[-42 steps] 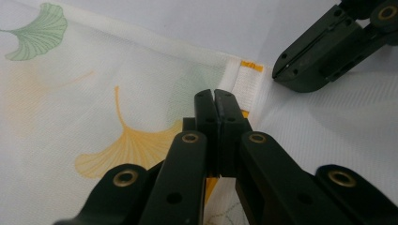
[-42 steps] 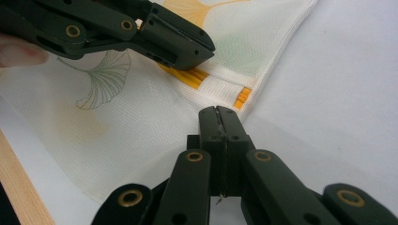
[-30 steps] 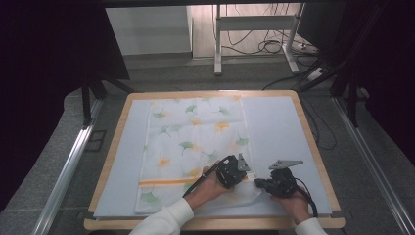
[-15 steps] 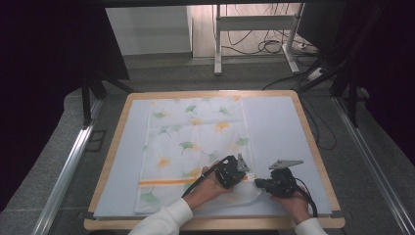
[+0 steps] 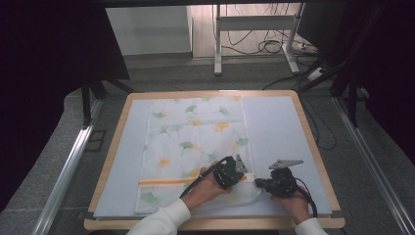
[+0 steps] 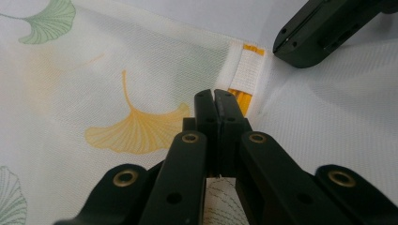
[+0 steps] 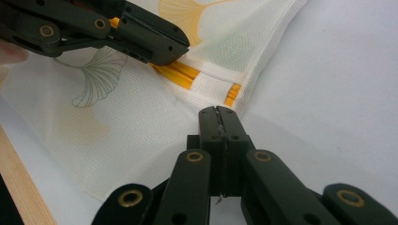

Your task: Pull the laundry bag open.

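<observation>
L gripper (image 5: 238, 172) & R gripper (image 5: 258, 182) sit low, close together, tips nearly meeting. Both have jaws squeezed tight. Hands hold them from below, white sleeves showing.

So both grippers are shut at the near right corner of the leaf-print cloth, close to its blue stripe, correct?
Not quite: the stripe is orange, not blue, as the right gripper view shows. The rest holds: the left gripper and the right gripper both have their jaws shut at the near right corner of the leaf-print cloth.
</observation>
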`<act>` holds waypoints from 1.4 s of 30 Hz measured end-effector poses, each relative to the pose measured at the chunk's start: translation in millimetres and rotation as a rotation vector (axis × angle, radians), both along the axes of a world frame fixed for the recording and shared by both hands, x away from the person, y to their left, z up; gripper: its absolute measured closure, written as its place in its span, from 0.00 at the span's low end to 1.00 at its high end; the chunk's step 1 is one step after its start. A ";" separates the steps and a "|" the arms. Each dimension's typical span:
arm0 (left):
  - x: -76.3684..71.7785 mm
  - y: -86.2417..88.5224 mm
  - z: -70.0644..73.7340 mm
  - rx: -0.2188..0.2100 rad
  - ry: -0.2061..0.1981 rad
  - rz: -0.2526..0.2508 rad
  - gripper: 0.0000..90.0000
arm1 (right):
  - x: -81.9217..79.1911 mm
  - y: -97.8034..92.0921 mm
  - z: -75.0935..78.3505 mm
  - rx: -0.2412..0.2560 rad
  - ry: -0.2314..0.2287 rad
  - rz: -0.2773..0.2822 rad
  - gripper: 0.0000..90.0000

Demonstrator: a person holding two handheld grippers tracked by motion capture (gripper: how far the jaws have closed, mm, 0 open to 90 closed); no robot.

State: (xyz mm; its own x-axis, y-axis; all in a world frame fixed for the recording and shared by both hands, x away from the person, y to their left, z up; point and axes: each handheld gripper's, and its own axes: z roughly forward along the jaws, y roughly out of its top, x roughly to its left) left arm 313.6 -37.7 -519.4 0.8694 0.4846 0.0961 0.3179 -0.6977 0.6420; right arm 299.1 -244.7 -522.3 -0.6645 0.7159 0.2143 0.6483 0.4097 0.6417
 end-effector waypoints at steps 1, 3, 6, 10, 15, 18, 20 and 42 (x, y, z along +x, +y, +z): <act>0.3 -0.5 -0.5 -0.001 0.000 0.001 1.00 | 0.2 0.0 0.1 -0.001 0.001 0.000 0.99; 0.6 -1.8 -1.0 0.005 -0.007 0.002 1.00 | 0.8 0.6 0.8 -0.003 0.004 0.003 0.99; 1.3 -2.8 -1.4 0.004 -0.009 0.002 1.00 | 3.2 4.7 2.7 -0.006 -0.010 0.002 0.99; 3.2 -4.0 -2.1 0.000 -0.003 0.002 1.00 | 13.1 9.5 6.3 0.011 -0.018 -0.021 0.99; 4.1 -5.5 -1.6 0.007 -0.005 -0.003 1.00 | 25.3 15.3 4.3 0.027 0.014 -0.026 0.99; 2.9 -5.6 -1.5 0.013 -0.010 -0.001 1.00 | 28.2 19.7 3.0 0.009 0.034 -0.028 0.99; 1.6 -5.8 -1.2 0.019 -0.019 -0.006 1.00 | 29.2 19.8 3.2 0.006 0.041 -0.029 0.99; -1.7 21.3 -0.2 0.034 -0.005 0.022 1.00 | 28.8 18.0 1.7 0.020 0.039 -0.026 0.99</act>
State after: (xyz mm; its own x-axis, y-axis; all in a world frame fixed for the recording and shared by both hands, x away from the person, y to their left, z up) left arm 312.0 -16.4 -519.6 0.8581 0.4999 0.1174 0.3303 -0.7123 0.6193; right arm 327.9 -226.6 -520.6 -0.6368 0.7279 0.2542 0.6830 0.3796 0.6240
